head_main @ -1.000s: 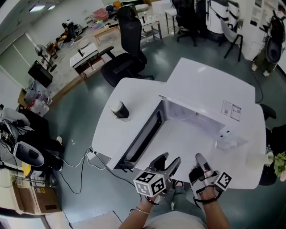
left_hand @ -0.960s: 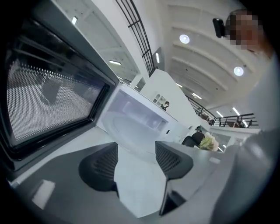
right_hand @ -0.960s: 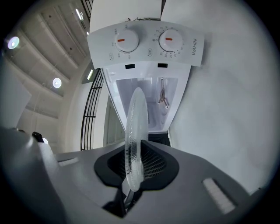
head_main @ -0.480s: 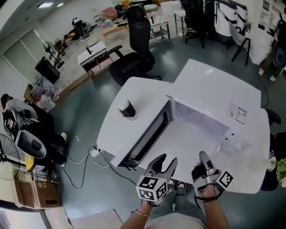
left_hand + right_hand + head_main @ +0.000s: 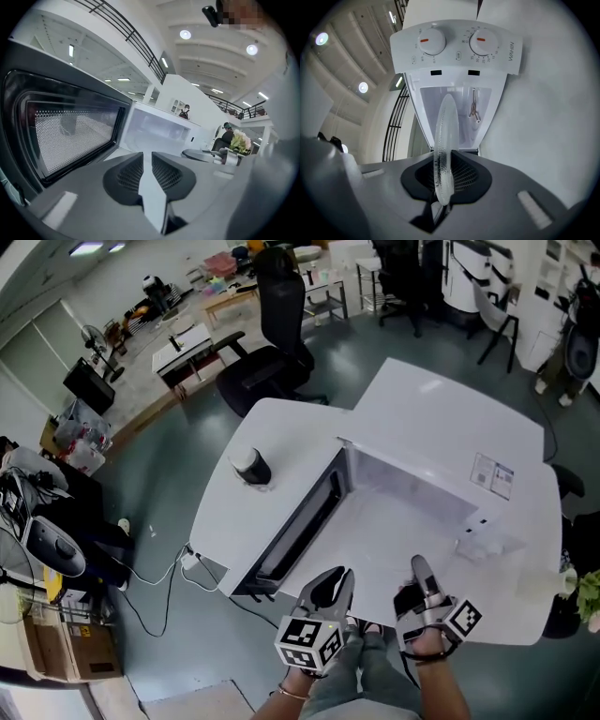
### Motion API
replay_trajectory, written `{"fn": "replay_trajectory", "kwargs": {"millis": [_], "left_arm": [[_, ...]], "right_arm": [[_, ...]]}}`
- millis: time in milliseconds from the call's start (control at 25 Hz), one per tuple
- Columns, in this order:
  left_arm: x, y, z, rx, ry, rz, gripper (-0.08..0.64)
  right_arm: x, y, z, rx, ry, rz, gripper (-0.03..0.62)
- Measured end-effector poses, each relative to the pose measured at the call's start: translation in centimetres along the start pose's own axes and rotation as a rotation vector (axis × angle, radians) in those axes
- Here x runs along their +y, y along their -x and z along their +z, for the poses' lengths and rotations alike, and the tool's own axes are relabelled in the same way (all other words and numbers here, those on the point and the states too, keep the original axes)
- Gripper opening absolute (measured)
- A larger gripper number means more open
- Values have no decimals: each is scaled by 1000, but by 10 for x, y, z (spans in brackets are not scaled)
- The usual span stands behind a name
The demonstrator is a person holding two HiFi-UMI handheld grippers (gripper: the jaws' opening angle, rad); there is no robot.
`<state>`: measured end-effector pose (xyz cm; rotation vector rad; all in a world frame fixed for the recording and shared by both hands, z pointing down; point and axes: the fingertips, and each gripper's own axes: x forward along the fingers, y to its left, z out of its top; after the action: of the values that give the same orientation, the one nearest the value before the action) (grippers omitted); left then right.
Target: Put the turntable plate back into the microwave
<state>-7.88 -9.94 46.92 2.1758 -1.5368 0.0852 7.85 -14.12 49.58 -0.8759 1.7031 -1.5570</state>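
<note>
The white microwave [image 5: 441, 465] stands on a white table [image 5: 272, 427], its door [image 5: 300, 526] swung open to the left and its cavity [image 5: 403, 512] bare. My right gripper [image 5: 418, 570] is in front of the opening, shut on the rim of the clear glass turntable plate [image 5: 444, 140]. In the right gripper view the plate shows edge-on against the cavity [image 5: 464, 117]. My left gripper [image 5: 333, 577] hovers beside the door [image 5: 70, 136]. Its jaws have just been closing. Only a thin slit is left between them, with nothing in it.
A dark cylinder with a white top [image 5: 251, 468] stands on the table left of the door. A black office chair [image 5: 272, 324] is beyond the table. A potted plant [image 5: 589, 592] sits at the right edge. A cable [image 5: 187, 563] runs down to the floor.
The left gripper's jaws have gone from wide apart to almost together, and the gripper has rolled a little. The right gripper still holds the plate in the same spot.
</note>
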Motion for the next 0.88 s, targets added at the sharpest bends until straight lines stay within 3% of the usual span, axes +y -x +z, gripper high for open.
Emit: {"fn": "replay_trajectory", "kwargs": {"millis": [360,880], "left_arm": [[4,-12,-4,-21,-4,2,1],[15,-31,-17,-8,-2,-3,0]], "right_arm": [[-19,0,-1,-62,-31,-20,43],[-26,-9,4,-115,-26,15,43]]}}
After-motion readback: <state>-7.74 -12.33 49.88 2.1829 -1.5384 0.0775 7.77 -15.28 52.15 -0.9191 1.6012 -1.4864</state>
